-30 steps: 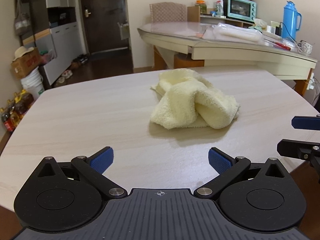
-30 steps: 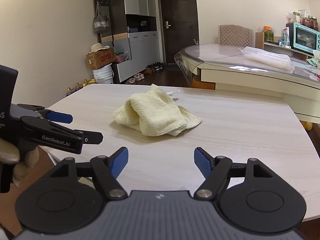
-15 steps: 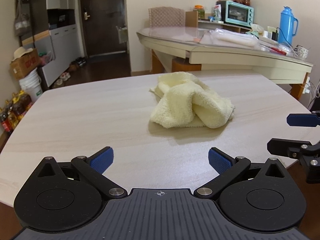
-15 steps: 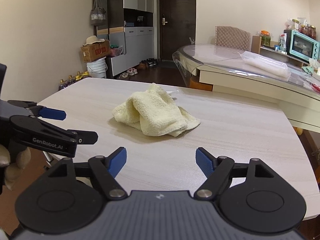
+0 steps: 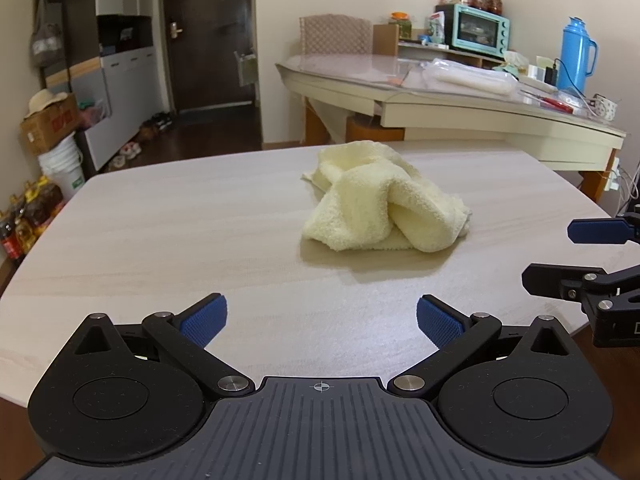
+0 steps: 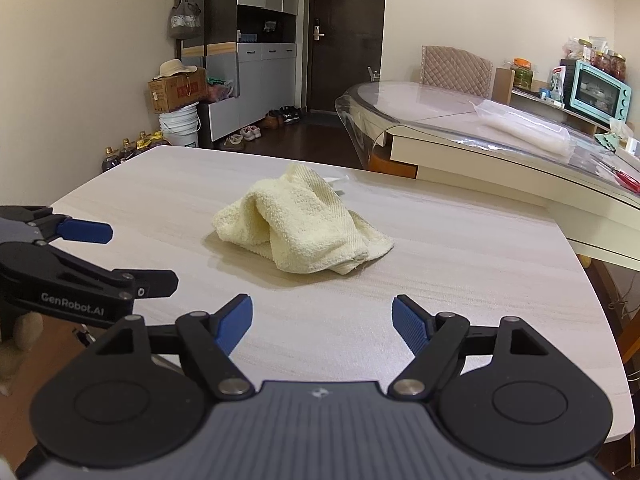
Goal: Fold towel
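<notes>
Left gripper: black linkage arms w/ silver pivot screws, blue ribbed pads, round black discs, grey ridged body w/ crosshair mark. Right gripper: same build. "GenRobot.AI" in white on the left's side arm.

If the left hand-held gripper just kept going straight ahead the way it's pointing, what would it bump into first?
Most likely the crumpled yellow towel, which lies slightly right of centre ahead of the open left hand-held gripper. Only bare table lies between. If held high, it might pass over; depth is unclear.
</notes>
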